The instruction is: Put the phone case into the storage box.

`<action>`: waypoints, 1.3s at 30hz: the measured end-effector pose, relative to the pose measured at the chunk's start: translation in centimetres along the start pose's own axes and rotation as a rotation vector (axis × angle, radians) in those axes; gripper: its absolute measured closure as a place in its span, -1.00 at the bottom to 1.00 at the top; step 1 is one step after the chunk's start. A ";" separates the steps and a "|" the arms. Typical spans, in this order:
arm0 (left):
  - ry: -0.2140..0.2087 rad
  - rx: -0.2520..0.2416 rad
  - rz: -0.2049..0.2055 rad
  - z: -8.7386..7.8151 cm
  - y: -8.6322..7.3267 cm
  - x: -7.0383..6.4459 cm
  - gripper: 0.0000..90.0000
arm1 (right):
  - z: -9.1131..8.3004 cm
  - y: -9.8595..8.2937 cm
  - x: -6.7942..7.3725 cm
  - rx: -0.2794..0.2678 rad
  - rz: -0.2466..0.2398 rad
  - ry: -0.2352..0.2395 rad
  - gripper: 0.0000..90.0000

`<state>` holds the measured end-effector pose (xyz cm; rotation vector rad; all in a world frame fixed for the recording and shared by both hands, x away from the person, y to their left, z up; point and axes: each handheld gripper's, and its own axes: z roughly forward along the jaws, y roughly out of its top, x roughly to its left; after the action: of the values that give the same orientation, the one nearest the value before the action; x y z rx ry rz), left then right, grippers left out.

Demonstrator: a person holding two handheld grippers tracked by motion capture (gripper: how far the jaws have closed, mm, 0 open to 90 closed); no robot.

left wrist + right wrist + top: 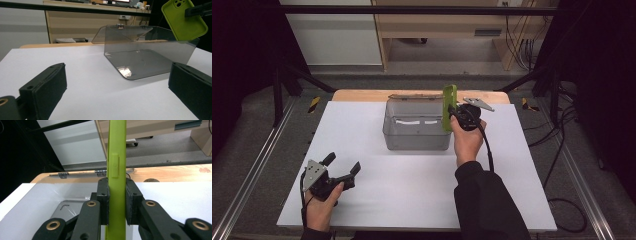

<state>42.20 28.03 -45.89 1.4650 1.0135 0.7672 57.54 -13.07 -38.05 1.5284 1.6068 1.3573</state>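
Near the counter's front left corner (292,210), the left gripper (343,167) rests with jaws spread wide, holding nothing. Toward the back edge, the right gripper (451,111) clamps a matte, rounded green phone case (449,107) upright above the right wall of the smoky, glossy plastic box (417,140). Next, seemingly, lowering it inside calls for clearing that wall.

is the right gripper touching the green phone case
Touching. In the right gripper view both jaws of the right gripper press flat against the green phone case, no gap on either side.
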 end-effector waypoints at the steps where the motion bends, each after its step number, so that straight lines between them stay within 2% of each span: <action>1: -0.001 0.000 0.002 0.0 0.0 0.0 -0.96 | 0.0 0.0 0.0 -0.001 -0.002 0.000 0.71; 17: -0.008 0.012 0.018 0.1 -0.1 -0.2 -0.96 | 0.7 -0.5 0.4 0.020 -0.021 -0.005 0.71; 39: -0.021 0.020 0.021 0.2 -0.1 -0.4 -0.96 | 1.6 -1.0 0.8 0.036 -0.054 -0.015 0.71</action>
<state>42.23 27.56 -46.01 1.5004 0.9939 0.7574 58.37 -11.67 -39.36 1.5016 1.6596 1.2910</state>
